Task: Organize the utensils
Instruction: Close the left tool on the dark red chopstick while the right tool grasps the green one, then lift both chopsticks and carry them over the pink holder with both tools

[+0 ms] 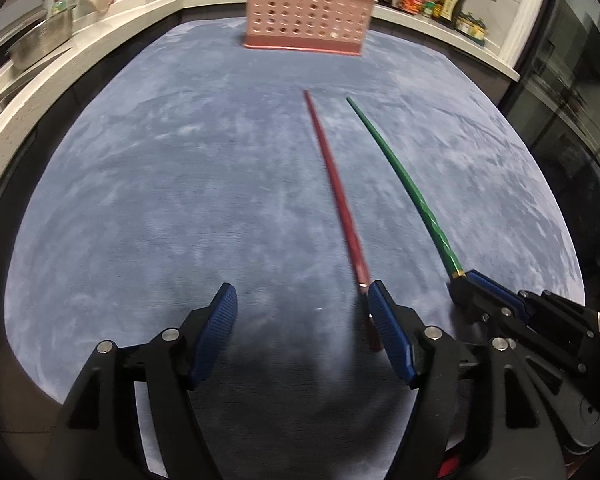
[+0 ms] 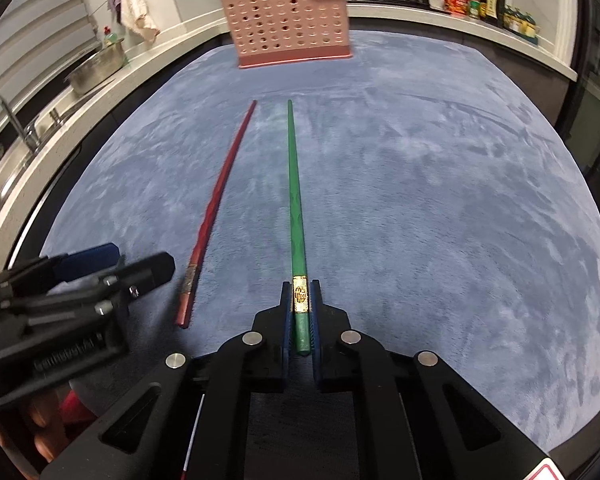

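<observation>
Where the blue cloth (image 2: 420,200) covers the table, two chopsticks lie side by side, tips toward the far end; the green chopstick (image 2: 294,200) has a gold band near its butt, and the red chopstick (image 2: 216,204) lies just left of it, slightly blurred; the right gripper (image 2: 300,312) is clamped narrowly on the green one's butt end, reaching forward low over the cloth; the left gripper (image 1: 302,300) hangs wide apart, its right finger by the red one's butt; a pink perforated utensil basket (image 2: 288,20) stands beyond, red sticks rising from it.
</observation>
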Demonstrator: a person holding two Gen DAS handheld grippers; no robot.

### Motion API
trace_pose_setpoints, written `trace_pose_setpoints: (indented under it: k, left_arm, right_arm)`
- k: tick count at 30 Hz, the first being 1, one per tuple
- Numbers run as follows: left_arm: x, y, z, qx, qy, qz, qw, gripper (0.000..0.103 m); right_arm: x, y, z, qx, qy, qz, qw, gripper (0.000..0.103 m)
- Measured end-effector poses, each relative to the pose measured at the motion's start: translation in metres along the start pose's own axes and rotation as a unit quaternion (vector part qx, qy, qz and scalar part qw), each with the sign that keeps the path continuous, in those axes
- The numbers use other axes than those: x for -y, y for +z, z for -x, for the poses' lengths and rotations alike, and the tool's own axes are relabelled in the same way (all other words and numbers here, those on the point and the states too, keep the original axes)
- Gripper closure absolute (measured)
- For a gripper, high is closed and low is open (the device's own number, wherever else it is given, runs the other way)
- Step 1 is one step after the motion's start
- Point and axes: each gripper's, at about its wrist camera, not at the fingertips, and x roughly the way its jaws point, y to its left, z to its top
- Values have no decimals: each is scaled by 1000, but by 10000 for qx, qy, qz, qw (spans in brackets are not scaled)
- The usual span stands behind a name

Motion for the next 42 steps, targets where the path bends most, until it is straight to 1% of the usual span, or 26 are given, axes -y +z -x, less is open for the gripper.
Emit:
trace_pose_setpoints:
  k: [4,7,11,13,15,16,18,19,21,24,33,42]
  left_arm:
    - [7,-1,-4,-6,-87,-33,10000,38]
    - [11,-1,-8,-30,-61,-65,10000,39]
    - [10,-1,-11,-31,52,-82,9999,48]
    - [9,-1,-11,-21,36,-53,10000,51]
    - [7,-2,-10,-5,53,-50,10000,59]
    - [6,-2,-10,-3,57,-46,10000,61]
    - [4,-2,-9,0,34,-29,10000,72]
    - [3,-3,-8,-2,28,-19,10000,75]
    - [2,-3,-8,-9,-4,9,10000,86]
    - [-1,-3,-7,-26,-60,54,10000,94]
    - [-1,-3,1,-43,-222,121,9997,95]
    - [-1,7,26,200,-352,166,9990,95]
  right_arm:
    - [7,-1,0,-19,46,-134,9999,95]
    - [7,-1,0,-23,52,-140,9999,95]
    - [7,-2,0,-24,58,-144,9999,95]
    - [6,-2,0,-23,61,-147,9999,95]
    - [6,-2,-1,-24,59,-146,9999,95]
    - [6,-1,0,-24,59,-146,9999,95]
    - [7,-1,0,-24,58,-146,9999,95]
    - [7,-2,0,-24,58,-147,9999,95]
    - [6,-1,0,-24,57,-145,9999,95]
    - [7,-1,0,-23,59,-145,9999,95]
    - [5,-4,5,40,92,-151,9998,95]
    - [7,5,27,230,324,-317,9987,96]
